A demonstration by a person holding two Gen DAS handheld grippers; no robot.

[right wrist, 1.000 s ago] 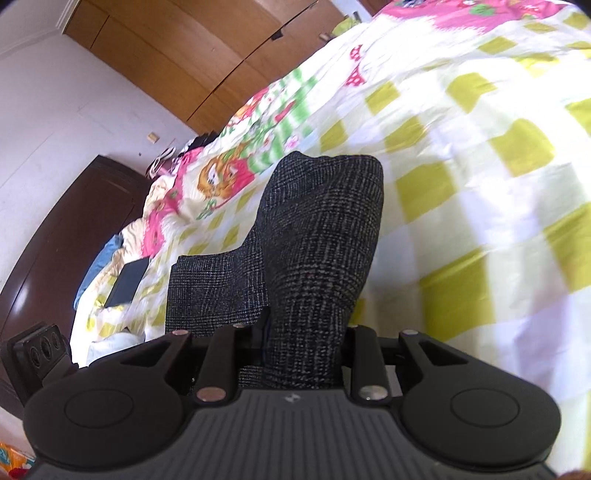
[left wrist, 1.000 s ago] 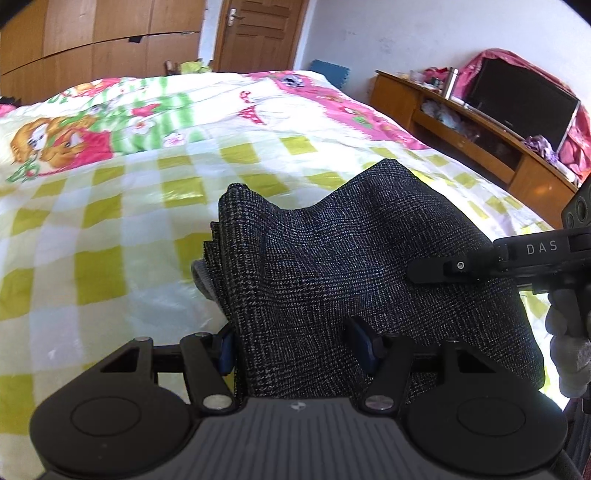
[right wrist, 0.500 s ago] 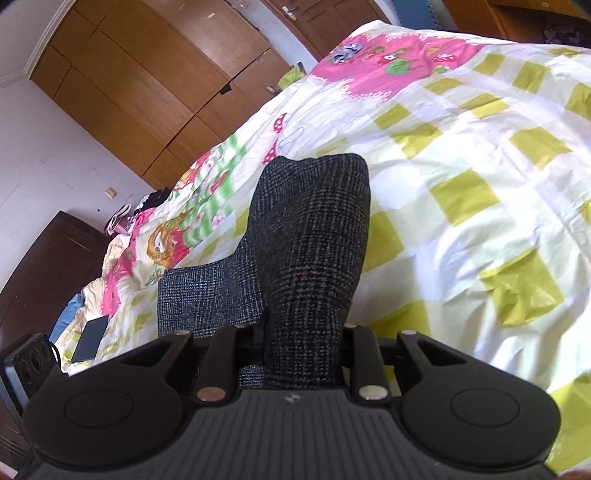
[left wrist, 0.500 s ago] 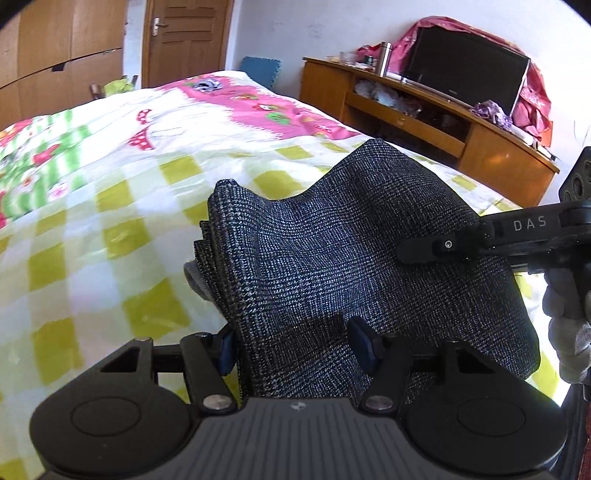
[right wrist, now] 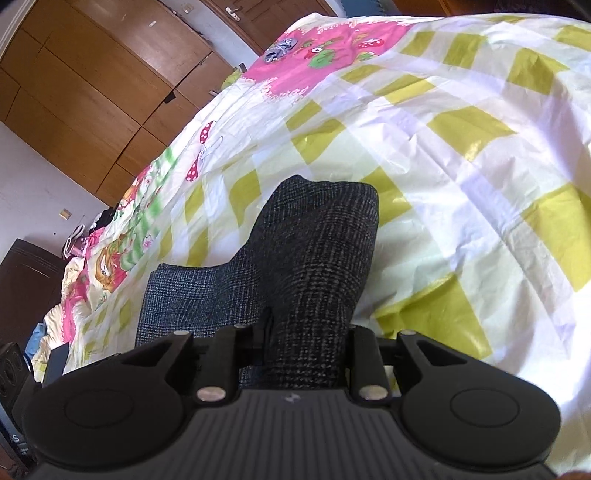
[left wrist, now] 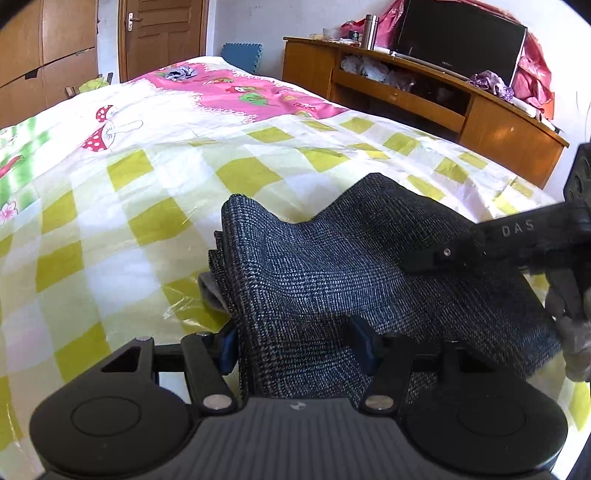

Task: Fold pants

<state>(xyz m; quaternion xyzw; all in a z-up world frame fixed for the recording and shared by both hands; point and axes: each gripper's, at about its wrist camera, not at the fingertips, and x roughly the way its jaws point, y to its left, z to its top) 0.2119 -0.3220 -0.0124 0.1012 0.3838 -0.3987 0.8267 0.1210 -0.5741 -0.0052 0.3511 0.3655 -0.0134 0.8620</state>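
Observation:
The dark grey checked pants (left wrist: 351, 266) are folded into a thick bundle and hang a little above the yellow-checked bed sheet (left wrist: 110, 221). My left gripper (left wrist: 295, 343) is shut on the bundle's near left edge, blue pads on either side of the stacked layers. My right gripper (left wrist: 424, 260) comes in from the right, held by a gloved hand (left wrist: 576, 343), and bites the far right side. In the right wrist view the pants (right wrist: 317, 236) rise as a ridge between the fingers of my right gripper (right wrist: 308, 332), which is shut on them.
The bed sheet (right wrist: 461, 184) spreads wide ahead, with a pink mushroom-print panel (left wrist: 258, 96) at the far end and a small grey garment (left wrist: 179, 72) on it. A wooden TV cabinet (left wrist: 443, 99) with a screen (left wrist: 458, 40) runs along the right. A door (left wrist: 162, 33) and wardrobes (right wrist: 92, 74) stand behind.
Both grippers have carried the bundle sideways across the bed and slightly down, so the pink panel and the TV cabinet have swung into view. Neither grip has changed.

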